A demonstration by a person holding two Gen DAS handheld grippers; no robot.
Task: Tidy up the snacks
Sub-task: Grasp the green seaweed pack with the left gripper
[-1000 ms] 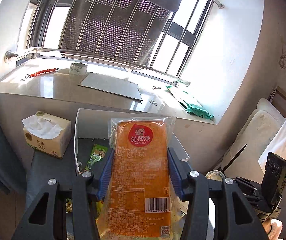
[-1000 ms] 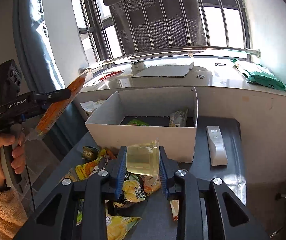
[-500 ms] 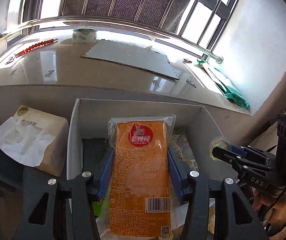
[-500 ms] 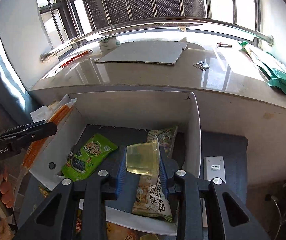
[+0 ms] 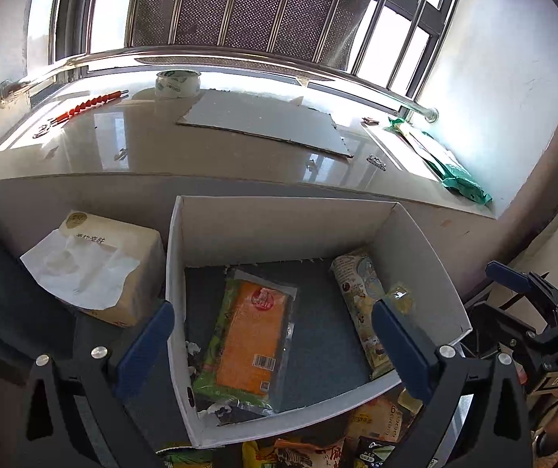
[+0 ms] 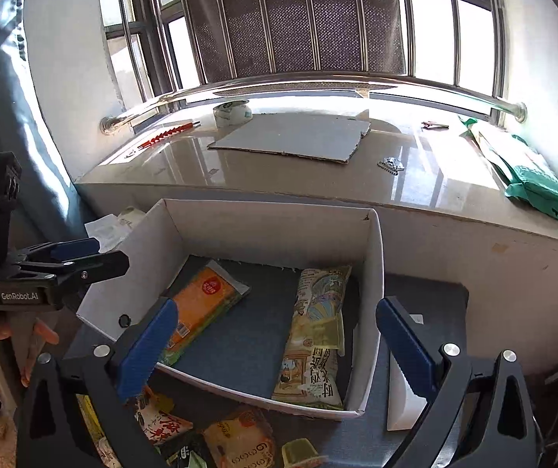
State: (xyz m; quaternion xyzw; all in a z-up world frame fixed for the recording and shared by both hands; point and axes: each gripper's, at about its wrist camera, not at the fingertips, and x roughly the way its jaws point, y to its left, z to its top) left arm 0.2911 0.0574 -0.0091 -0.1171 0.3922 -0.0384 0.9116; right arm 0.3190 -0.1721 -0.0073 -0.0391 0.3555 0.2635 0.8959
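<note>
Orange, in clear wrap with a red round logo and a barcode, the snack pack (image 5: 253,341) lies flat in the white box (image 5: 279,230). Both the left gripper (image 5: 275,345) and the right gripper (image 6: 275,341) have just sprung apart, fingers released, nothing between them.

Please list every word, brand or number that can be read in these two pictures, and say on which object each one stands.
"GenRobot.AI": side of the black left gripper.
"DAS": body of the black right gripper.
Orange flat snack packet in the white cardboard box: red logo, barcode, too small.
Beige tissue pack, clear tape roll, pale illustrated snack packet: print blurred.
</note>
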